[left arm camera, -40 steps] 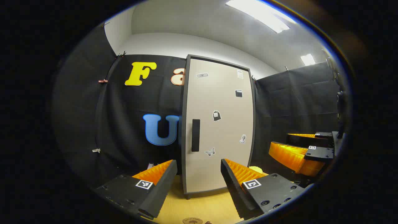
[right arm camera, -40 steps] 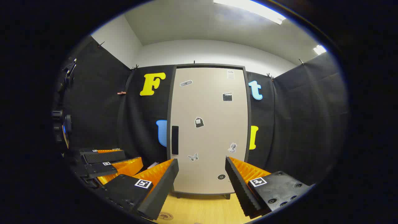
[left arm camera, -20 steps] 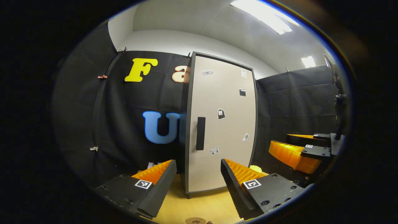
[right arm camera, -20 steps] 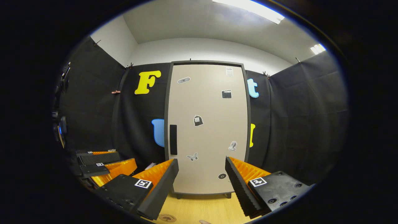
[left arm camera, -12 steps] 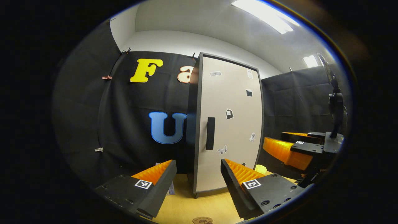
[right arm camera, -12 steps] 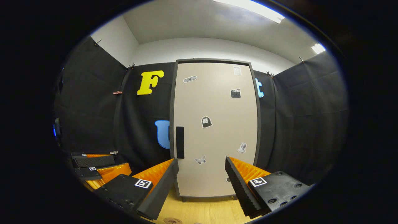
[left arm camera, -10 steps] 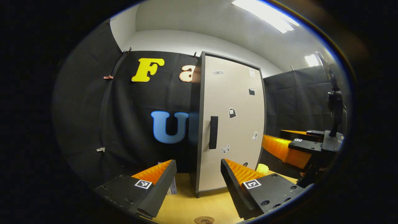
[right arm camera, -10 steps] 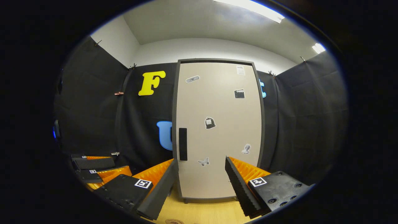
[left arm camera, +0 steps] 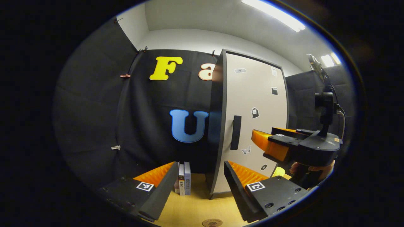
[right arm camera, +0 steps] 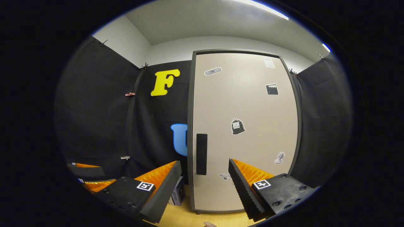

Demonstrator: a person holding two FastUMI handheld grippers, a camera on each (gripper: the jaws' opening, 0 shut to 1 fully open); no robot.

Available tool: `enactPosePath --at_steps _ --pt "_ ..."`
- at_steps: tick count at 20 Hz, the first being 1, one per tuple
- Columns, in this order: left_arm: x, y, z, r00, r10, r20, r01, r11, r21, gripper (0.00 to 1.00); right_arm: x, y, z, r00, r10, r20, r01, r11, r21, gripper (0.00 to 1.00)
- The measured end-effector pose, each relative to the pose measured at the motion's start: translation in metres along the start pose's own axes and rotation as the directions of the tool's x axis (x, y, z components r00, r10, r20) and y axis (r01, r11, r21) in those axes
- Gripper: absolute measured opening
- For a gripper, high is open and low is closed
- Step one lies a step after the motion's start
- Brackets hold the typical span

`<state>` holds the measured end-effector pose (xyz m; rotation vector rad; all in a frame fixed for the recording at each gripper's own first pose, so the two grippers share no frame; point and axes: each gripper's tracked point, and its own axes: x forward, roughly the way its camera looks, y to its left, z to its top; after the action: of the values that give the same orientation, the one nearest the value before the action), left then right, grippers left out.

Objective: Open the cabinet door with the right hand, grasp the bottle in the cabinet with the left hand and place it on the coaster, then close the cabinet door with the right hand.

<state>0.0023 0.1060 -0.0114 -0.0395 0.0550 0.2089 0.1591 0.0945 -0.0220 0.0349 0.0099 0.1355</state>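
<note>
In the right gripper view the right gripper (right arm camera: pixel 204 184) has its two fingers spread well apart with nothing between them. Straight ahead of it stands the cabinet (right arm camera: pixel 244 132), its pale cabinet door (right arm camera: pixel 252 104) closed and dotted with small stickers. The dark vertical handle (right arm camera: pixel 201 154) lies just above the gap between the fingers, toward the left one, and is not touched. Far to the left and low sits the left gripper (right arm camera: pixel 86 176).

In the left gripper view the left gripper (left arm camera: pixel 200 186) is likewise spread wide and holds nothing. The cabinet (left arm camera: pixel 249 119) rises ahead and a little to its right, seen at an angle, with the handle (left arm camera: pixel 235 132) above the right finger. Just ahead, beside the left finger, a few books (left arm camera: pixel 184 183) stand upright on the wooden worktop (left arm camera: pixel 192 208). Below the gripper, at the near edge of the worktop, lies the round coaster (left arm camera: pixel 212 223). To the right, the right gripper (left arm camera: pixel 268 143) points at the cabinet door, held by a hand (left arm camera: pixel 311 168). The bottle cannot be seen behind the closed door.
</note>
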Motion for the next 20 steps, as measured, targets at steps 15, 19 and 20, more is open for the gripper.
enactPosePath --at_steps 15,19,20 --pt "0.006 0.045 -0.01 0.987 0.156 -0.034 -0.156 0.988 -0.012 0.92 0.096 0.0 -0.034 0.999 -0.042 -0.015 0.042 0.999 -0.005 0.9" --pt "0.0 0.062 -0.013 0.981 0.191 -0.046 -0.191 0.982 0.003 0.92 0.115 0.003 -0.046 0.997 -0.075 -0.025 0.074 0.997 -0.011 0.8" --pt "-0.002 0.066 -0.014 0.978 0.2 -0.049 -0.2 0.98 0.008 0.92 0.118 0.002 -0.048 0.995 -0.092 -0.026 0.092 0.996 -0.018 0.74"
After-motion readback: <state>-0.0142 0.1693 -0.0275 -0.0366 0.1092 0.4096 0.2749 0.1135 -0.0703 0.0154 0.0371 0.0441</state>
